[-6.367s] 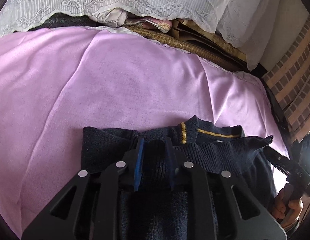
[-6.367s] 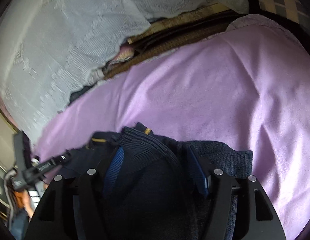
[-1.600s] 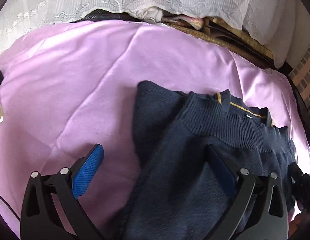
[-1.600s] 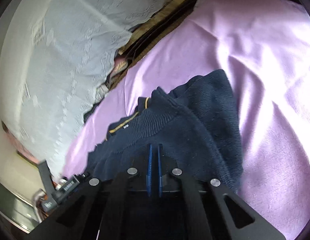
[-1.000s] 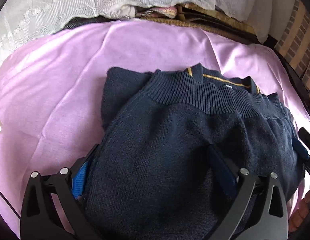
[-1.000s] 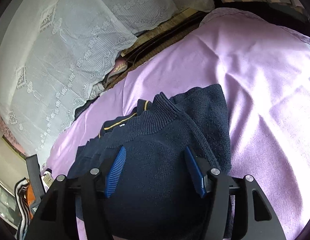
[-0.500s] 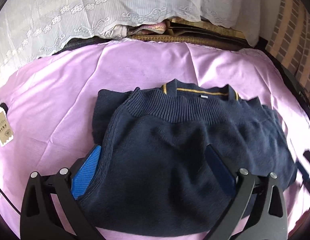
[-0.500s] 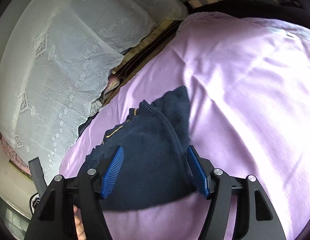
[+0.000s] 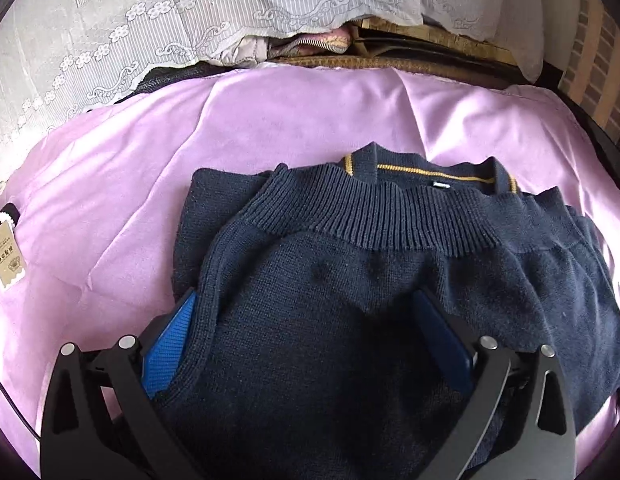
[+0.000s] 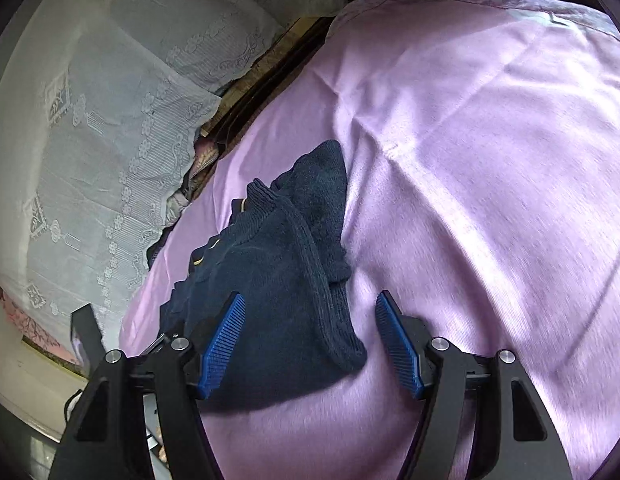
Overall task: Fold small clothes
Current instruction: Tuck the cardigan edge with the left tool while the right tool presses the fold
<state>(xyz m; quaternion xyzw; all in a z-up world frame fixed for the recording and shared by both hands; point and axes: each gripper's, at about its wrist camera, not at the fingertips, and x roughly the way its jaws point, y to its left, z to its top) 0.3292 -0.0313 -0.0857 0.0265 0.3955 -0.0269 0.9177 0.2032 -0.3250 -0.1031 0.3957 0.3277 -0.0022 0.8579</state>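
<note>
A navy knit sweater point(image 9: 350, 280) with a yellow-striped collar lies folded on the purple cloth point(image 9: 269, 128). Its ribbed hem is folded up over the collar. My left gripper point(image 9: 305, 332) is open, its blue pads either side of the sweater's near part, close above it. In the right wrist view the folded sweater point(image 10: 277, 272) lies to the left of centre. My right gripper point(image 10: 310, 344) is open and empty, above the sweater's near right corner and the purple cloth point(image 10: 470, 160).
White lace fabric point(image 9: 149, 20) drapes along the back, with a woven mat and pink items under it. A paper tag point(image 9: 5, 256) lies at the cloth's left edge. A brick-pattern wall point(image 9: 602, 60) stands at the right. The lace point(image 10: 109, 100) also shows at the left in the right wrist view.
Both grippers let go of the sweater and opened. The right gripper drew back and to the right; the left gripper moved in closer over the folded sweater.
</note>
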